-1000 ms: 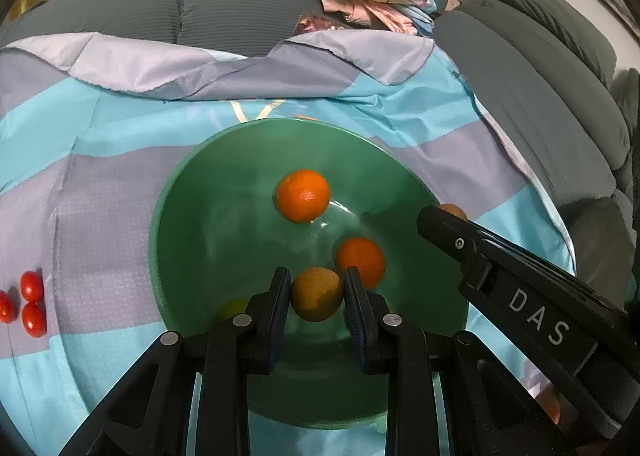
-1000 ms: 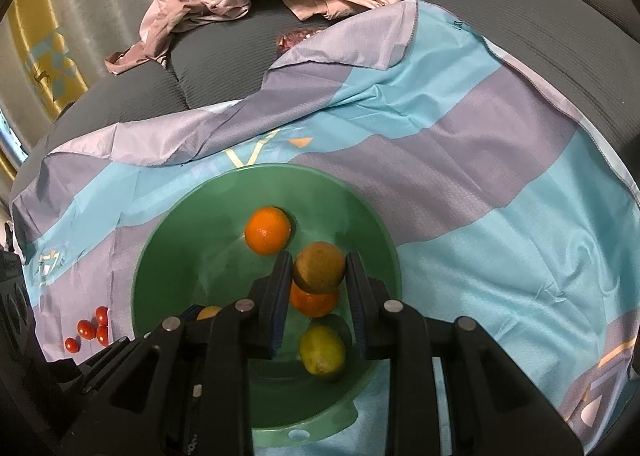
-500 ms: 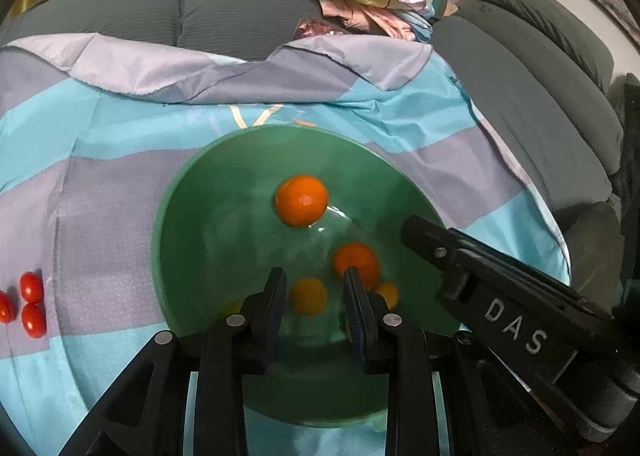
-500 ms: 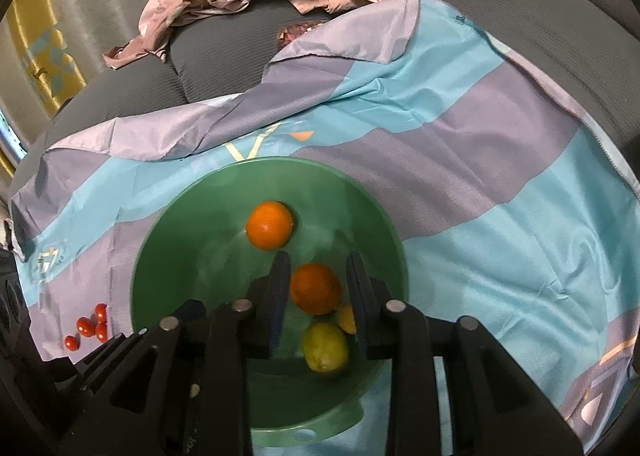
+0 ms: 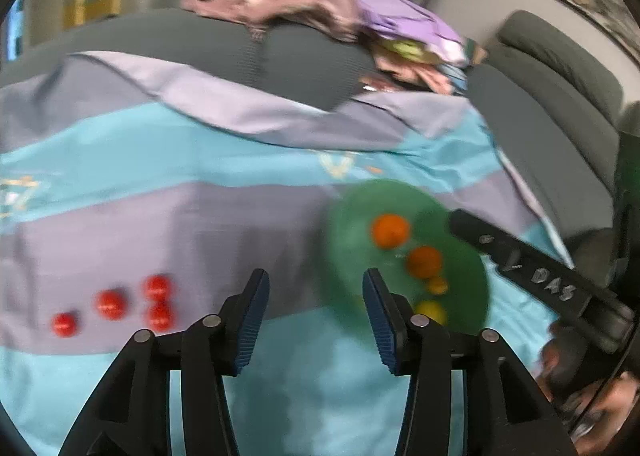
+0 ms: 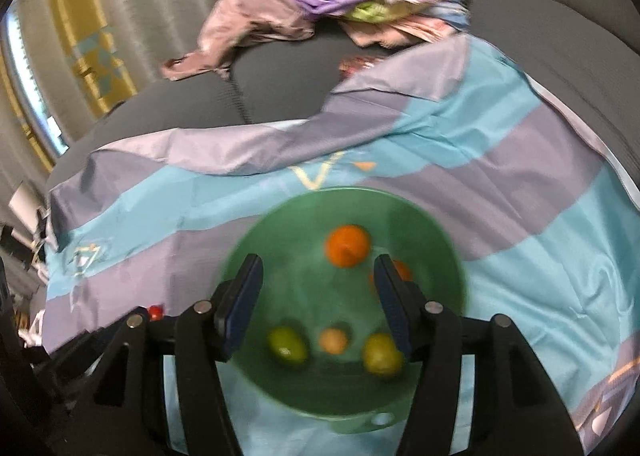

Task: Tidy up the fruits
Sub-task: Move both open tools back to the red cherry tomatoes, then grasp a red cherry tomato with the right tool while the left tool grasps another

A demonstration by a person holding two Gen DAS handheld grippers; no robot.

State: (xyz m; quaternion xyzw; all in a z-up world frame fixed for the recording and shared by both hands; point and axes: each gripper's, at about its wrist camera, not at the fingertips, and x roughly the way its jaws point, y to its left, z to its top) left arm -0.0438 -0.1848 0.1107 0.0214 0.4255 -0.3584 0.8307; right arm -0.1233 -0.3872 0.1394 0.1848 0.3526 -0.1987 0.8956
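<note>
once both grippers had let go, the fruits lay loose in the green bowl [image 6: 436, 240]: two oranges [image 6: 347, 246], two yellow-green ones [image 6: 382, 353] and a small orange one [image 6: 333, 341]. the left gripper [image 5: 316, 304] and right gripper [image 6: 318, 296] stood with fingers spread wide and nothing between them. a second earlier each had a fruit clamped over the bowl; half a second ago the fruits were already dropping. since then the left had swung away to the left, bowl now off to its right, toward the four tomatoes [image 5: 156, 288] on the striped cloth [image 5: 200, 216], likely next. the right hung above the bowl.
</note>
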